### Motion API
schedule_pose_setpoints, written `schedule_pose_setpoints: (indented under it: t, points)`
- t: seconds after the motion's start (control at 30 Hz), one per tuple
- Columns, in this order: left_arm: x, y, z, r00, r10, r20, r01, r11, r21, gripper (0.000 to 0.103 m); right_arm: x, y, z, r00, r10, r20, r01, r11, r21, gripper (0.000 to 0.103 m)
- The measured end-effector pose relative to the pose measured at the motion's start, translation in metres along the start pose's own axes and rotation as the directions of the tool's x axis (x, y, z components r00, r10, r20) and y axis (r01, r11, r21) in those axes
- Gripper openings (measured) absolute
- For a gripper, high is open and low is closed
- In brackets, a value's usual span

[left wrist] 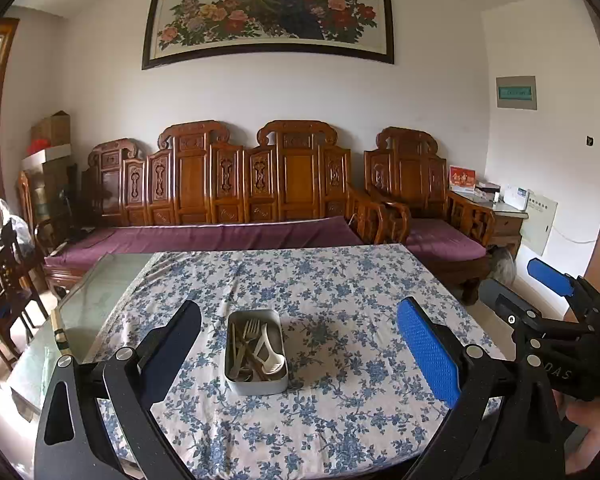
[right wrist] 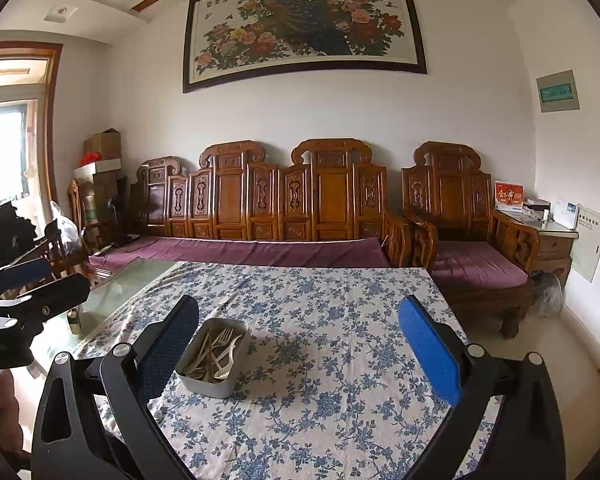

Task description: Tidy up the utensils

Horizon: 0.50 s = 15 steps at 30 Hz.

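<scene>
A: What is proving hard to make out?

B: The pale plastic forks and spoons (left wrist: 256,346) are lying jumbled inside the grey rounded-rectangular metal tin (left wrist: 256,386), so counting them is impossible. The tin is sitting mid-worktop on the blue-flowered white tablecloth (left wrist: 340,420).

A: Any writing?

B: "DAS" is showing on the right hand-held gripper (left wrist: 520,280); earlier letters are cut off.

A: Jaws?

B: The left hand-held gripper (left wrist: 300,344) is gaping wide, empty; the right likewise.

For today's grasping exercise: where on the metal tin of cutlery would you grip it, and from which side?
Grip the metal tin across its two long walls, coming from above at the near end. It lies lengthwise away from the left gripper, whose open jaws are wider than its short width. The utensils fill the middle, so stay on the rim.
</scene>
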<state>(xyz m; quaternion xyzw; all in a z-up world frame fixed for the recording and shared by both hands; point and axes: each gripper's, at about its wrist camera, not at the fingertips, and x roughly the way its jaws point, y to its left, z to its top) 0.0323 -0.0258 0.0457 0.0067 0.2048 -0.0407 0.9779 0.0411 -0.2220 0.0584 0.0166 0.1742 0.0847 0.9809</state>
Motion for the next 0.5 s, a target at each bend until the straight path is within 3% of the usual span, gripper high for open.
schedule_pose_setpoints:
  t: [0.5]
  points:
    - [-0.0018,-0.0022,-0.0012,1.000,-0.004,-0.002,0.004,1.000,0.002,0.095,0.0010,-0.0007,0.0012,1.000,0.004,0.000,-0.004,1.000,0.002,0.100]
